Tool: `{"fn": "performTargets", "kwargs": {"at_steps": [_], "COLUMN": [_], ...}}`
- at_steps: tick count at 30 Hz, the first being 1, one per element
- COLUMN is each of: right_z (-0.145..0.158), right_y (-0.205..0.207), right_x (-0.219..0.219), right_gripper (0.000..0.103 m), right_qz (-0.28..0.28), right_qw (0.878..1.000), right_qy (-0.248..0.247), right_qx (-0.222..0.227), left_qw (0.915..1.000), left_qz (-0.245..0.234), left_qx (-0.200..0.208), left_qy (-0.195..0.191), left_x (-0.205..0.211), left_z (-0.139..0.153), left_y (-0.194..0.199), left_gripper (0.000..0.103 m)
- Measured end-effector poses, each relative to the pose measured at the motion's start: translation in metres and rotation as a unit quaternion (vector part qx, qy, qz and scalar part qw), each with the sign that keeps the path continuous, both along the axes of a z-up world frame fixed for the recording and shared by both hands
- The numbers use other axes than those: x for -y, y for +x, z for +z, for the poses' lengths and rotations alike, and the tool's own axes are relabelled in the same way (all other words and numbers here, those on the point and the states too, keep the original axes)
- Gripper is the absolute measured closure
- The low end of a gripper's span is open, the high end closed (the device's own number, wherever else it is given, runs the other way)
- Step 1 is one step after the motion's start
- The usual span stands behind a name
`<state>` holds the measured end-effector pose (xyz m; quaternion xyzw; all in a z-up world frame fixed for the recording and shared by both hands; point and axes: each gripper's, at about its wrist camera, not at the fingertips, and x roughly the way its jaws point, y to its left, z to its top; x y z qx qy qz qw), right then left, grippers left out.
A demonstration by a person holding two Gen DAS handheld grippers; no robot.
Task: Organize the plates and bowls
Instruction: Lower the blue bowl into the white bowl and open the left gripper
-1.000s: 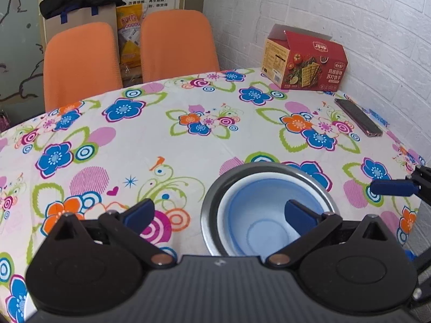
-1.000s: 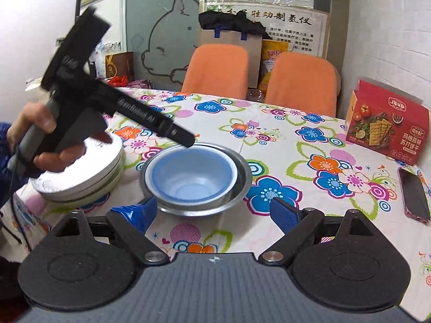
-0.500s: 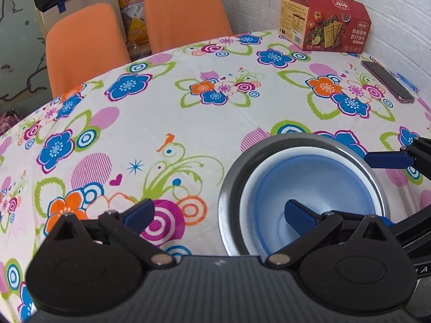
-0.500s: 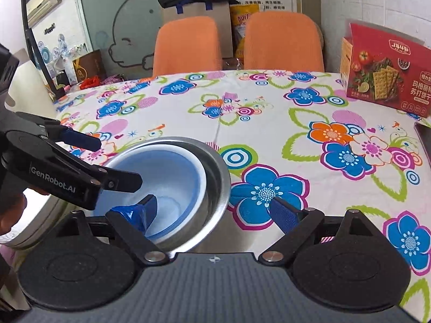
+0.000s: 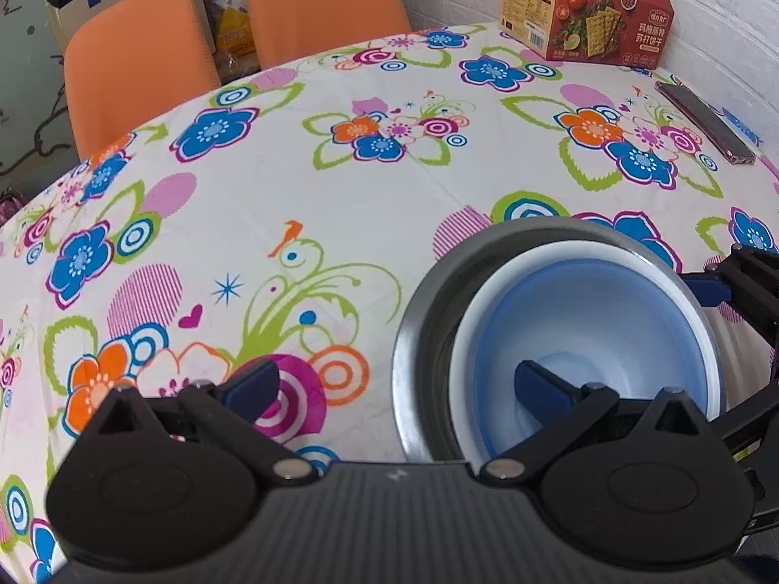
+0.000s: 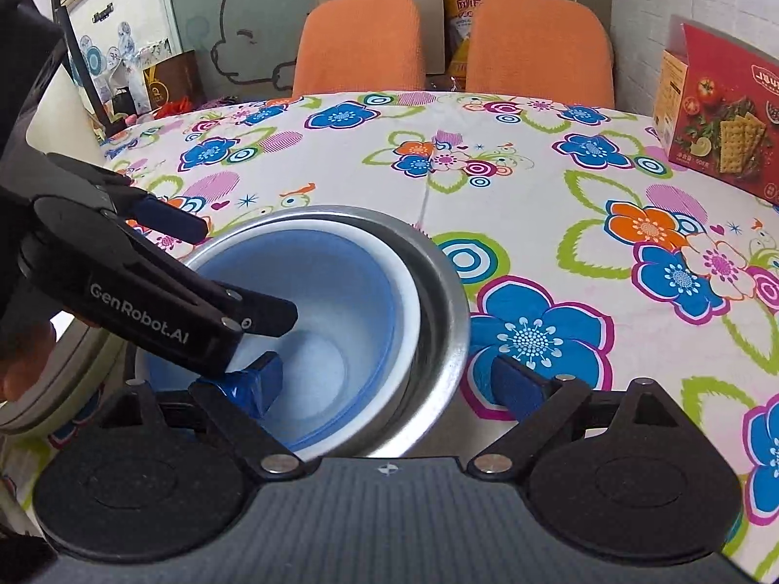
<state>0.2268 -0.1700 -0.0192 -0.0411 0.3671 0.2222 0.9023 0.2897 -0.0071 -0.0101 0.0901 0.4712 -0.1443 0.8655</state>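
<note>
A blue bowl (image 5: 599,321) sits nested in a white bowl, inside a steel bowl (image 5: 423,301) on the flowered table. It also shows in the right wrist view (image 6: 336,301), with the steel bowl's rim (image 6: 448,292) around it. My left gripper (image 5: 394,384) is open and straddles the bowls' left rims, right finger inside the blue bowl. My right gripper (image 6: 389,384) is open and straddles the right rims, left finger inside. The left gripper also shows in the right wrist view (image 6: 224,267). A stack of white plates (image 6: 63,379) lies at the left.
A red cracker box (image 5: 594,14) stands at the table's far right by the brick wall. A phone (image 5: 706,121) lies near the right edge. Two orange chairs (image 6: 360,44) stand behind the table.
Both grippers have moved down and in onto the nested bowls. Each now has one finger inside the blue bowl and one outside the steel rim. Both stay open.
</note>
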Motion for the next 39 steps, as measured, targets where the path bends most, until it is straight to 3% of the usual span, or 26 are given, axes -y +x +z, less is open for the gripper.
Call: {"fn": "performTargets", "kwargs": {"at_steps": [5,11,13,17,19,23,29,35,39], "right_z": [0.0,0.0,0.0,-0.002,-0.004,-0.001,0.024,0.094,0.138], "right_y": [0.0,0.001,0.001,-0.007,-0.011,-0.012,-0.01,-0.017,-0.024], "right_x": [-0.003,-0.004,-0.005,0.0,0.005,0.0,0.002,-0.01,-0.03], "right_gripper": [0.02,0.019,0.019,0.027,0.03,0.052,0.052,0.052,0.052], "right_qz": [-0.014,-0.018,-0.023,-0.017,-0.017,-0.011,-0.026,-0.013,0.015], "right_qw": [1.0,1.0,1.0,0.999,0.998,0.998,0.997,0.992,0.985], "right_qy": [0.002,0.003,0.002,0.023,0.047,0.059,0.06,0.043,0.05], "right_qx": [-0.001,-0.004,-0.005,0.016,0.028,0.026,0.037,0.118,0.166], "left_qw": [0.9995,0.9992,0.9993,0.9977,0.9983,0.9977,0.9953,0.9893,0.9847], "left_qz": [0.005,0.009,0.001,-0.025,-0.015,0.009,0.007,0.026,0.046], "left_qx": [-0.028,-0.03,-0.021,-0.019,-0.011,-0.019,0.039,0.109,0.146], "left_qy": [-0.016,-0.023,-0.031,-0.059,-0.055,-0.064,-0.088,-0.093,-0.083], "left_x": [-0.002,-0.003,-0.001,0.009,0.013,0.015,0.01,-0.024,-0.057], "left_z": [-0.004,-0.004,-0.001,0.007,0.008,0.014,0.079,0.162,0.198], "left_y": [0.005,0.006,0.002,-0.006,-0.007,-0.002,-0.005,-0.025,-0.05], "left_gripper": [0.0,0.002,0.008,0.052,0.052,0.054,0.055,0.054,0.054]}}
